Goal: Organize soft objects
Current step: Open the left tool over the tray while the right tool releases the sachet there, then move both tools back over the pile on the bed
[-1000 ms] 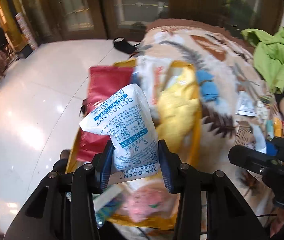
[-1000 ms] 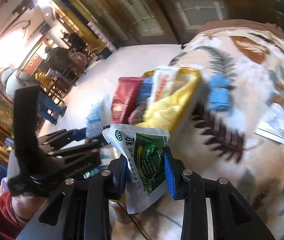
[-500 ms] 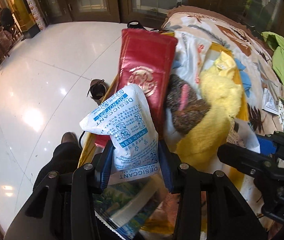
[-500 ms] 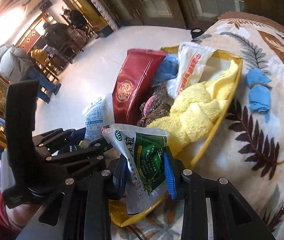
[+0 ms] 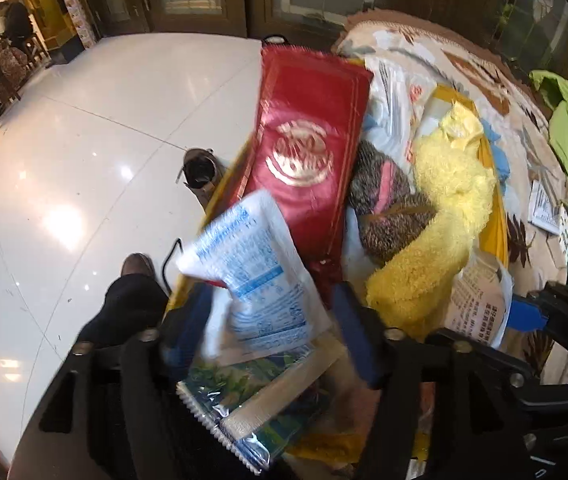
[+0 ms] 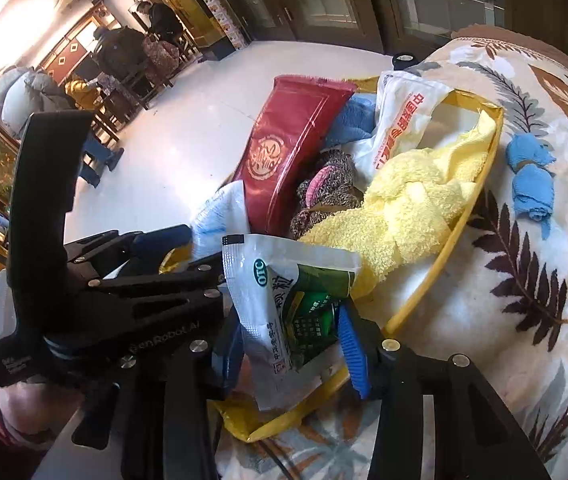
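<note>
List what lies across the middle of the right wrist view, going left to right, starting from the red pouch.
red pouch → knitted brown-and-pink item → yellow towel → yellow tray rim → blue cloth roll on the leaf-patterned blanket.

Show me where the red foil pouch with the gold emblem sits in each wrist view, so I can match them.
Left wrist: red foil pouch stands centre, upper half, just above the white desiccant packet.
Right wrist: it leans left of centre, upper half, at the bin's left side.
Shared landmark: the yellow towel, to the right of the pouch in both views.
</note>
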`<action>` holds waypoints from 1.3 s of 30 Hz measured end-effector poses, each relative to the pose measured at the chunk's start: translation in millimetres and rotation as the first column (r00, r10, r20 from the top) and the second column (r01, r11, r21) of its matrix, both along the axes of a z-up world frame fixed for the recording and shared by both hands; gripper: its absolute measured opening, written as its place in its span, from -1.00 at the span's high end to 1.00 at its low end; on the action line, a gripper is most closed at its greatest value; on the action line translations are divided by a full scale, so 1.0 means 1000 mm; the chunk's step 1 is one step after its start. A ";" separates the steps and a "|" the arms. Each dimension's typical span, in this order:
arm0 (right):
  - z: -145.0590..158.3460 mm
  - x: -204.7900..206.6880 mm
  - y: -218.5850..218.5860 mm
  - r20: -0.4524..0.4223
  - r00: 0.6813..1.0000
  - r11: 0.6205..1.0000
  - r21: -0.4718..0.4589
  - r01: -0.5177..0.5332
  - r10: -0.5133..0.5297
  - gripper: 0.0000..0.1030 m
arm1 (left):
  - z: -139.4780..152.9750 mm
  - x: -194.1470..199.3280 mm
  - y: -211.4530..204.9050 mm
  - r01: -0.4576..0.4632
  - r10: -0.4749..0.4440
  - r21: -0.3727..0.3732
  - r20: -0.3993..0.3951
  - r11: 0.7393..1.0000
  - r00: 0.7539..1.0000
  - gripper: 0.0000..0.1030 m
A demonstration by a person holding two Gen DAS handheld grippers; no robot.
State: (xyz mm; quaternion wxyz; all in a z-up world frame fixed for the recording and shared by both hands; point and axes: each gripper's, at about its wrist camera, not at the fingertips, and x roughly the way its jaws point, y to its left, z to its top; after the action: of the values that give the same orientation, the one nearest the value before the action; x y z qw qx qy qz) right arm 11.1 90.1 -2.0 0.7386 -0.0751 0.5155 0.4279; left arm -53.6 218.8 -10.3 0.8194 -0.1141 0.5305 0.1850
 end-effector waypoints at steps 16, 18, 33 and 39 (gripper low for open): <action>0.034 -0.008 -0.045 -0.001 0.997 0.991 0.115 0.072 -0.072 -0.04 | 0.027 -0.010 0.003 -0.023 0.021 0.023 0.060 0.999 0.998 -0.40; 0.038 -0.006 -0.061 -0.005 0.995 0.986 0.133 0.102 -0.103 -0.04 | 0.030 -0.008 -0.004 -0.011 0.009 0.029 0.068 1.000 0.998 -0.40; 0.050 0.018 -0.218 -0.027 0.906 0.886 0.202 0.418 -0.422 -0.16 | 0.054 0.029 -0.097 0.198 -0.203 0.053 0.103 0.979 0.974 -0.47; 0.047 0.024 -0.283 -0.036 0.833 0.813 0.197 0.548 -0.552 -0.22 | 0.050 0.055 -0.139 0.296 -0.295 -0.003 0.096 0.955 0.951 -0.47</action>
State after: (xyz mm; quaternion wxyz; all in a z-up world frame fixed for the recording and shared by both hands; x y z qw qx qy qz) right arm 35.3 -193.1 45.2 0.8401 0.1464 0.4614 0.2448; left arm 1.8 80.2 40.1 0.8610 -0.0490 0.5038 0.0501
